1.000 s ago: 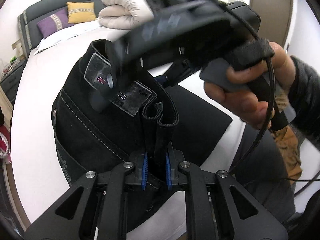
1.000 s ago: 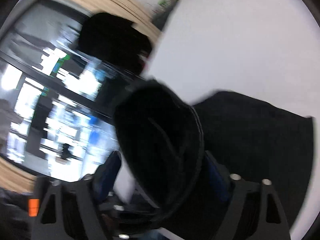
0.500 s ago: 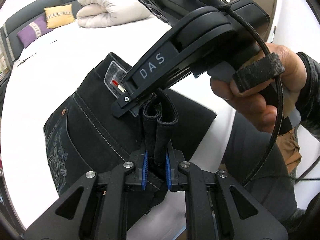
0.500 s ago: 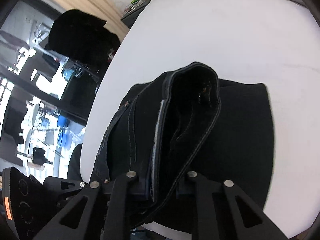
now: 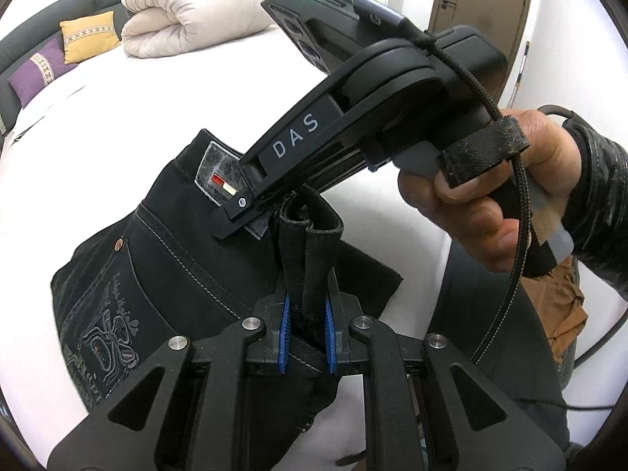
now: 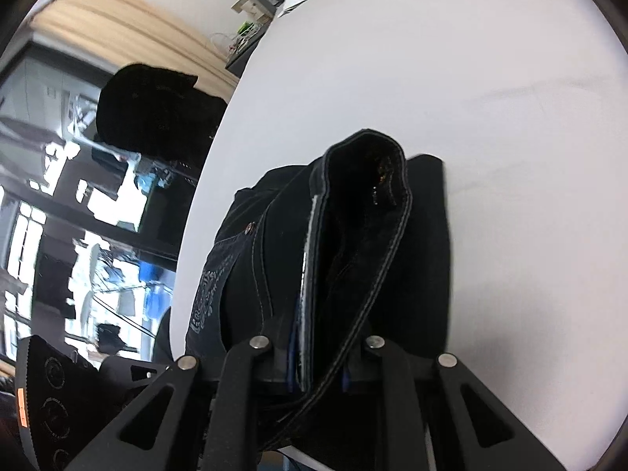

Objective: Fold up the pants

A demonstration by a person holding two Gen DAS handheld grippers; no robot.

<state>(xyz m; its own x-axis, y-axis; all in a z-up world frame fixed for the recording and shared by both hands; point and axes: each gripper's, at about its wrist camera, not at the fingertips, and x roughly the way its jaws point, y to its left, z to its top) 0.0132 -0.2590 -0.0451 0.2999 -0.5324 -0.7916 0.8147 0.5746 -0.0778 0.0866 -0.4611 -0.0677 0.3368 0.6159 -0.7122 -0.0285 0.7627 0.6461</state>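
Black denim pants (image 5: 172,259) with an embroidered back pocket and a grey waist patch are held above the white bed (image 5: 98,125). My left gripper (image 5: 307,314) is shut on a bunched fold of the pants near the waistband. My right gripper (image 6: 316,357) is shut on the waistband edge of the pants (image 6: 353,235). In the left wrist view the right gripper's body, marked DAS, reaches in from the right, its tip (image 5: 251,212) at the waist patch. A folded part of the pants lies on the bed below (image 6: 428,255).
A rolled beige duvet (image 5: 192,19) and yellow (image 5: 88,37) and purple (image 5: 37,74) cushions lie at the bed's head. A brown door (image 5: 482,0) is at the far right. A dark chair back (image 6: 153,117) and windows stand beyond the bed's left edge.
Both grippers, still shut on the pants, have lifted and swung the waistband; the right gripper's body has steadied over the waist patch and the pants hang more squarely over the bed.
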